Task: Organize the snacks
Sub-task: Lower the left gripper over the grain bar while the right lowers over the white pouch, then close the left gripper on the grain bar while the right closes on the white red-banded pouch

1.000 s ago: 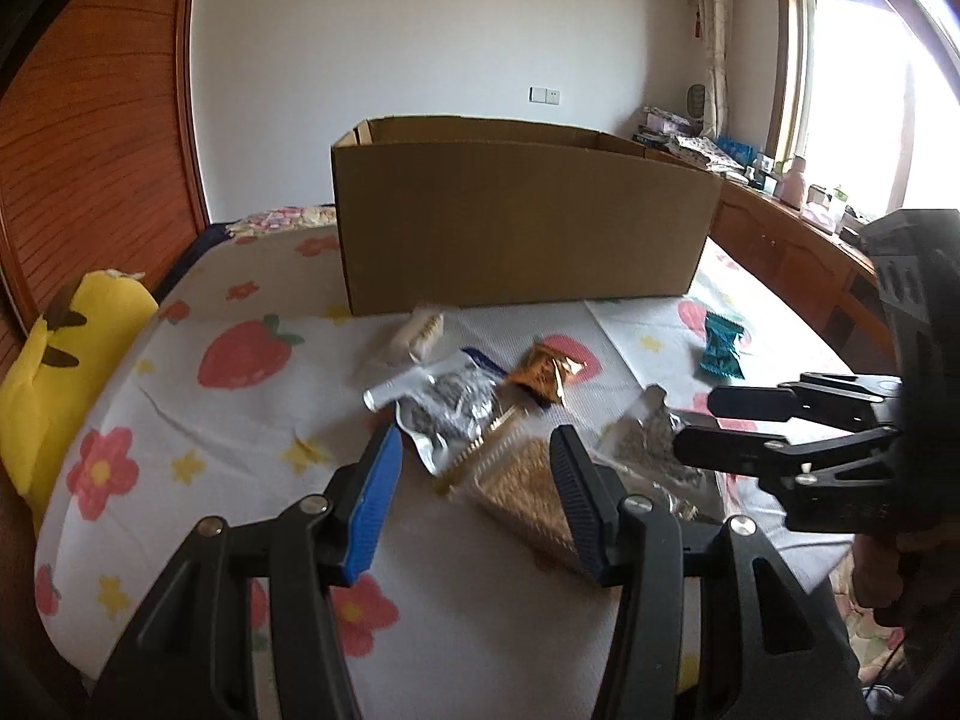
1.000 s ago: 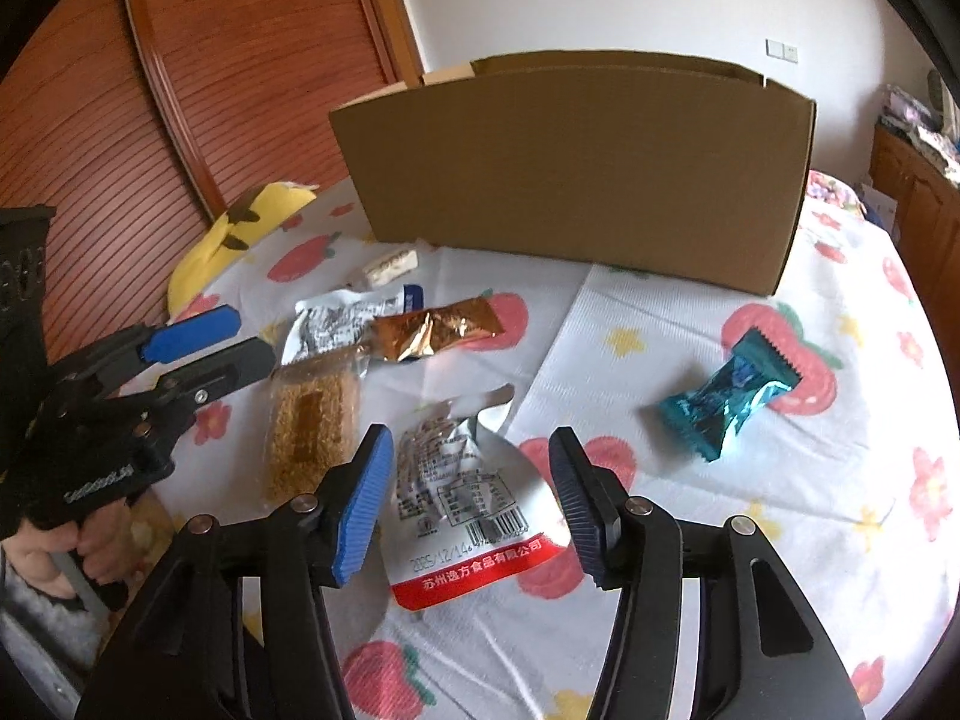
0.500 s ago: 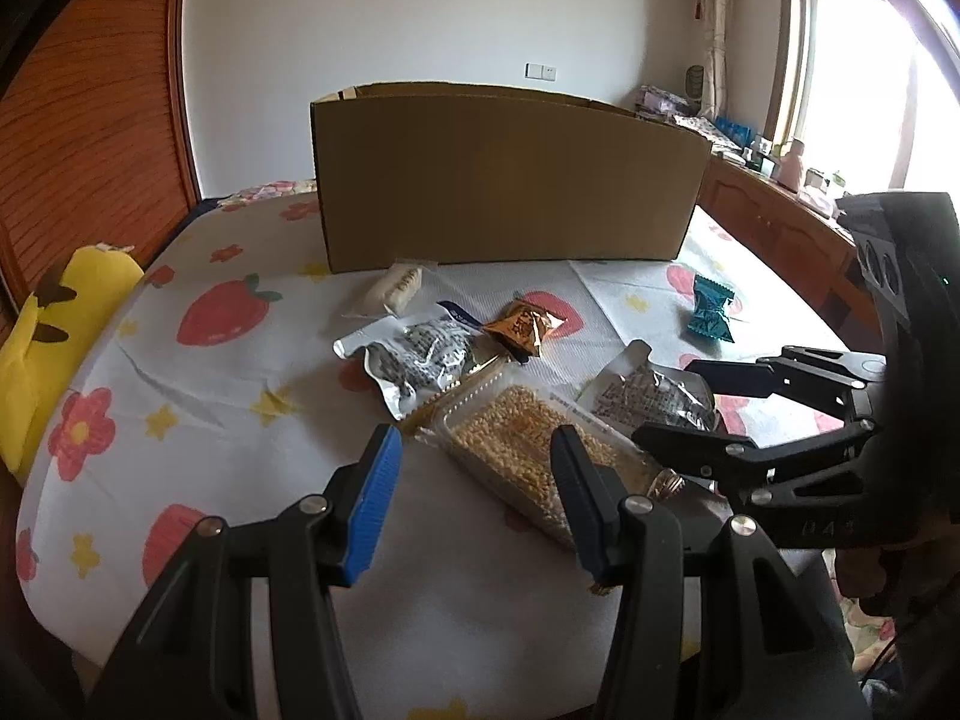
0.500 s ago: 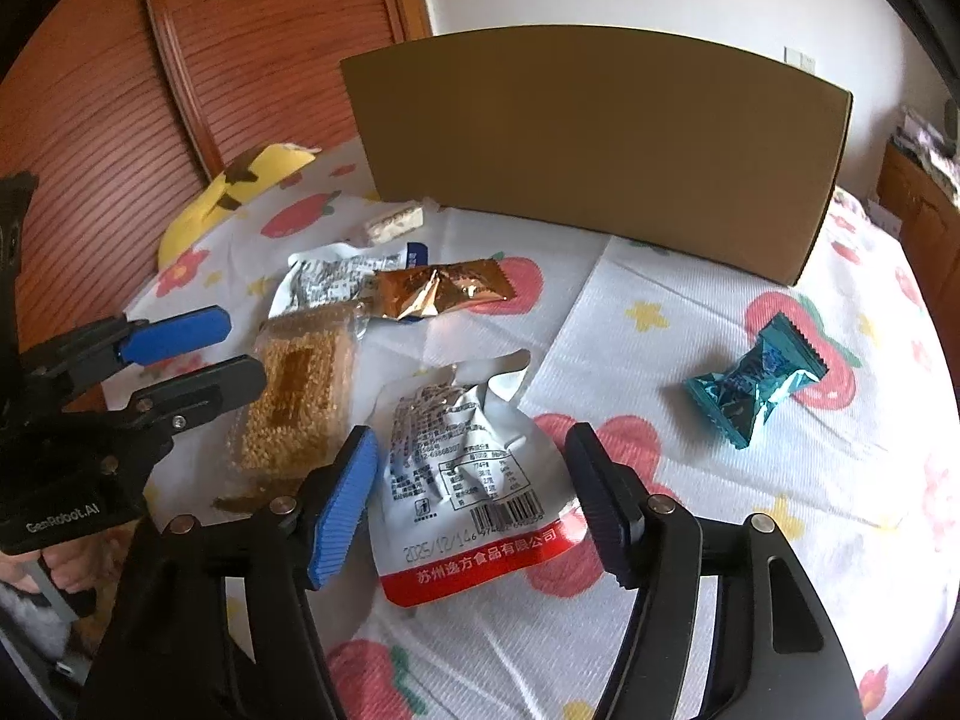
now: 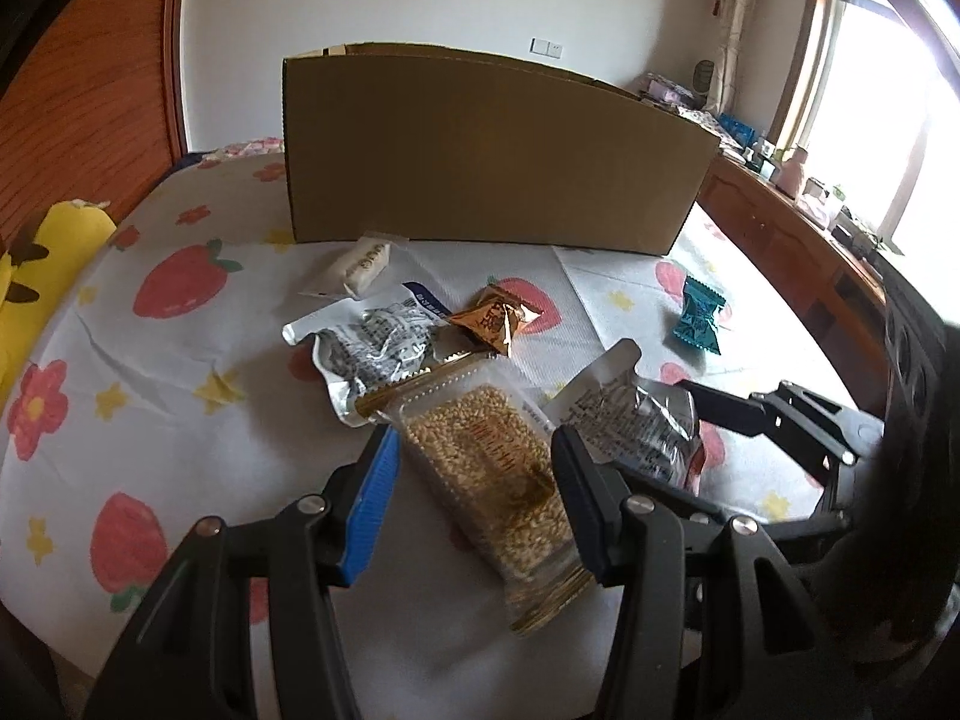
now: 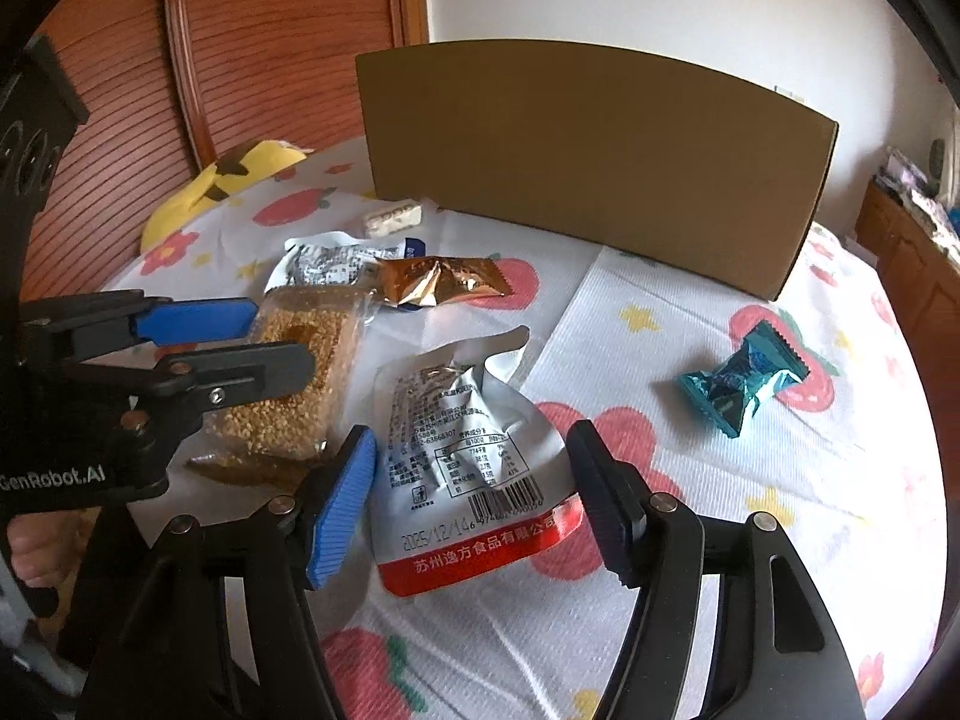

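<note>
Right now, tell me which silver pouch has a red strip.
The silver pouch between the right gripper's fingers; the other silver pouch has a blue corner instead.

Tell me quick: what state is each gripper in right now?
Left gripper: open, straddling the grain bar packet, pads not pressing it.
Right gripper: open, straddling the silver pouch, not gripping.

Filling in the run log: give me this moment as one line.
left gripper: jaws open astride grain bar | right gripper: jaws open astride silver pouch | cardboard box: behind
</note>
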The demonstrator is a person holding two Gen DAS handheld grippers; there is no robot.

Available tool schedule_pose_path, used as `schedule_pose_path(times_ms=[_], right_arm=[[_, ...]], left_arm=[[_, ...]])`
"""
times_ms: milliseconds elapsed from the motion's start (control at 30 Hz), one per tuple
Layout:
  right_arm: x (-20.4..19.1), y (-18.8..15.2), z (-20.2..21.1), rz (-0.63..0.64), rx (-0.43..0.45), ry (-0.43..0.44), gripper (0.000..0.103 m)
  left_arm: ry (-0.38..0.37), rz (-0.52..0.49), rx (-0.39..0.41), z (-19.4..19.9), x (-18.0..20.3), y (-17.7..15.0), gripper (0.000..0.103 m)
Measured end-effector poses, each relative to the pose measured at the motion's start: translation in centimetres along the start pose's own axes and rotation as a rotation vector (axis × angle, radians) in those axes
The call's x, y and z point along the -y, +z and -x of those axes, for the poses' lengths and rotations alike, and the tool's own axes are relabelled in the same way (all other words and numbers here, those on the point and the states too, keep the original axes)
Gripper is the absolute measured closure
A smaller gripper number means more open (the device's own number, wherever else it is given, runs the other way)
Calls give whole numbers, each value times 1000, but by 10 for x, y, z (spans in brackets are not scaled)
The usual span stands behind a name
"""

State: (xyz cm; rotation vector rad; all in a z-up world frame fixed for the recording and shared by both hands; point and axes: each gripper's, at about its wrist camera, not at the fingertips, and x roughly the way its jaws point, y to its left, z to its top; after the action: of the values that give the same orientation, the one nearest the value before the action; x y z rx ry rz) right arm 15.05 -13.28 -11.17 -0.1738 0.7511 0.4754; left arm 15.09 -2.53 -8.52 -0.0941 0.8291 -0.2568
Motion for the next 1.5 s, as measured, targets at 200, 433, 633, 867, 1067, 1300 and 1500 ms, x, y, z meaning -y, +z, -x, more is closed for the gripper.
schedule_pose_path(times_ms=[200, 433, 633, 867, 1067, 1300, 1500], right_arm=[[1, 0, 0, -2, 5, 3, 36], [0, 0, 0, 4, 6, 0, 36], [-1, 0, 0, 4, 8, 1, 36], [-1, 0, 1, 1, 11, 4, 36], [-2, 1, 1, 7, 9, -5, 36], [-4, 1, 0, 15, 7, -14, 36], [-5, 1, -1, 13, 6, -14, 36]], left_arm=[[17, 0, -13, -6, 4, 5, 46], [19, 9, -53, -19, 7, 6, 36], [23, 7, -52, -21, 8, 6, 35], [16, 2, -42, -16, 5, 2, 38], [35, -8, -37, -9, -3, -2, 44], [62, -34, -33, -9, 0, -6, 47], [79, -48, -26, -5, -1, -10, 56]])
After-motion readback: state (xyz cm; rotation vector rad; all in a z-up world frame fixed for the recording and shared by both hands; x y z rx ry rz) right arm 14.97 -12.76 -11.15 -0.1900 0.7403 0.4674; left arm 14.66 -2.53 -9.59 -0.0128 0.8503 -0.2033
